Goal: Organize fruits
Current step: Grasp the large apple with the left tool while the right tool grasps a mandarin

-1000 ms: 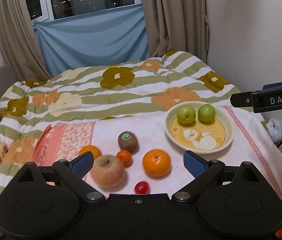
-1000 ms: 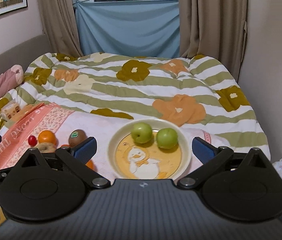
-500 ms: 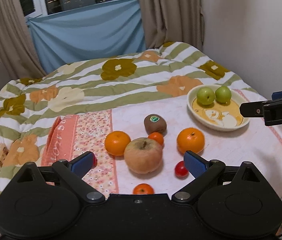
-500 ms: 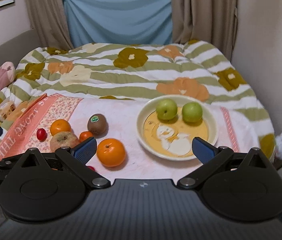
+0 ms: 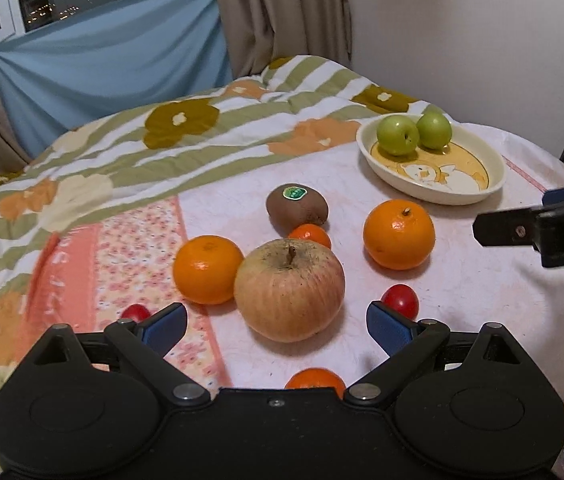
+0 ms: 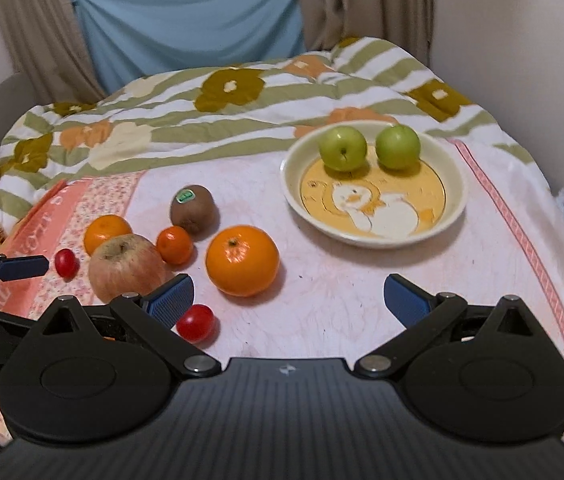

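A pale bowl holds two green apples. Loose on the pink cloth lie a large russet apple, a big orange, a second orange, a small tangerine, a kiwi, cherry tomatoes and another tangerine close under the left gripper. My left gripper is open, its fingers just short of the large apple. My right gripper is open near the big orange, nothing in it.
The pink cloth covers the near part of a bed with a striped floral quilt. A wall stands at the right and a curtained window behind. The right gripper's finger reaches into the left wrist view at the right edge.
Both grippers have moved forward and down toward the fruit. The large apple now sits between the left gripper's open fingers' line; the big orange is closer to the right gripper.
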{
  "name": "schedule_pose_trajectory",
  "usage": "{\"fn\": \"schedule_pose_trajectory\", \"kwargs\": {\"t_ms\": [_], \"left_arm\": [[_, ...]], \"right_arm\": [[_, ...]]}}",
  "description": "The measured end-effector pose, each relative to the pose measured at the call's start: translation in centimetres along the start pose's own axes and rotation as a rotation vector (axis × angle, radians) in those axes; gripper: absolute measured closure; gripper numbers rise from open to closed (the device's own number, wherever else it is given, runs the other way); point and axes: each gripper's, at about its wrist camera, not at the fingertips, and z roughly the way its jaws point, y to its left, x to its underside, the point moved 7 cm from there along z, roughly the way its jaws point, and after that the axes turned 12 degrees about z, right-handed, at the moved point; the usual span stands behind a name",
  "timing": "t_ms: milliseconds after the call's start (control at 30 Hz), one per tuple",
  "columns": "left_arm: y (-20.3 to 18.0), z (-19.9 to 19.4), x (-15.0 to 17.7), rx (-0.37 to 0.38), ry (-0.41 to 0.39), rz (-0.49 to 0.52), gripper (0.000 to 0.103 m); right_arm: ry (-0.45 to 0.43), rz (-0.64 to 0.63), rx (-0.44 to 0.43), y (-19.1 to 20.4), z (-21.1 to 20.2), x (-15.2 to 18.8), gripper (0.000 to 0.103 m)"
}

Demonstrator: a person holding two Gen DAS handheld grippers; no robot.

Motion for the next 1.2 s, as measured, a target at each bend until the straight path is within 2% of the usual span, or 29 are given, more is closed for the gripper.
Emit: {"fn": "schedule_pose_trajectory", "kwargs": {"t_ms": [200,367,667,1000,1200], "left_arm": [[0.2,2.3,-0.4,0.014,0.002,-0.014,0.007],[-0.2,3.5,-0.8,0.022,0.0,-0.016,0.008],[-0.4,4.6,-0.7,0.001,0.016,-0.005,0.023],[-0.5,4.4,-0.5,0.006,0.02,-0.014,0.023],[-0.6,4.0,-0.2,0.01,0.029,-0.013,0.023]], "right_arm": [[0.007,0.041,0.023,-0.1,1.6,0.4,0.0],[0.023,0.027,0.033,0.3,2.6,0.5,0.0],[0.026,0.033,0.025,0.6,4.1,0.5,0.0],[0.027,-0.016,-0.003,1.4,5.6,0.2,0.0],[0.013,-0.1,-0.015,2.5,7.0,-0.4,0.0]]}}
